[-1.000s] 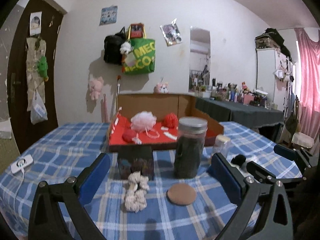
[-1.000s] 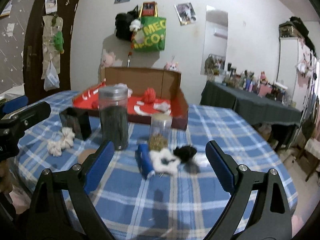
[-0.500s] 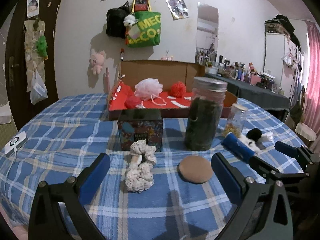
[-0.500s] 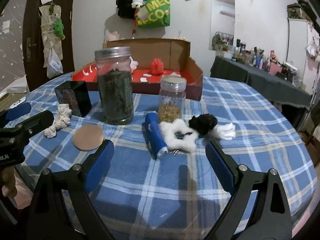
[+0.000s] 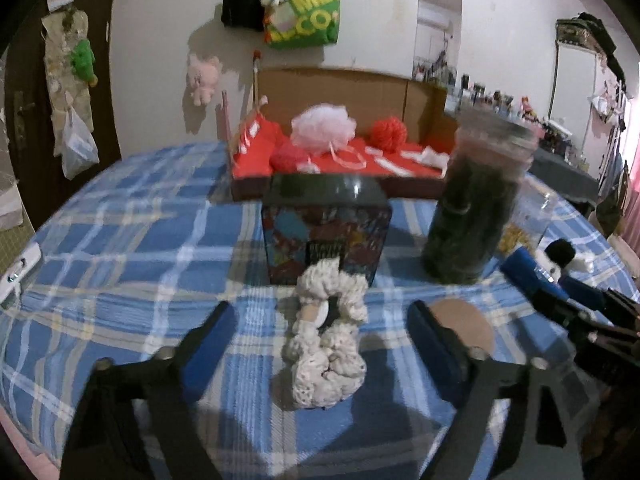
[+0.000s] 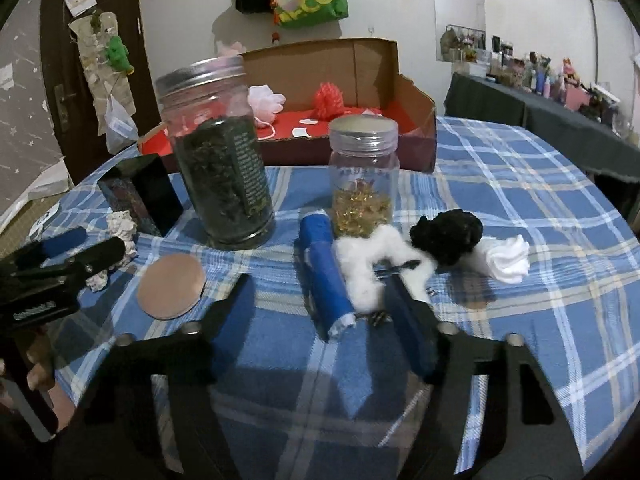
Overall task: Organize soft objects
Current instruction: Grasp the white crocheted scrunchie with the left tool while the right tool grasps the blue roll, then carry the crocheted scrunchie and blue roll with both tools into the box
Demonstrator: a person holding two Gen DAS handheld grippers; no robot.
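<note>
Two grippers closing in. Left gripper (image 5: 320,334): jaws just narrowing, spread astride cream scrunchie (image 5: 326,344) on tablecloth (image 5: 120,240), untouched. Right gripper (image 6: 324,304): jaws just narrowing around blue roll (image 6: 326,270) and white scrunchie (image 6: 380,268). Next: pinch, carry to cardboard box (image 5: 352,92).

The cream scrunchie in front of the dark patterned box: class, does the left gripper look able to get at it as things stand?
Probably yes. The cream scrunchie lies between the closing jaws of the left gripper, nothing over it; the dark patterned box stands just behind.
</note>
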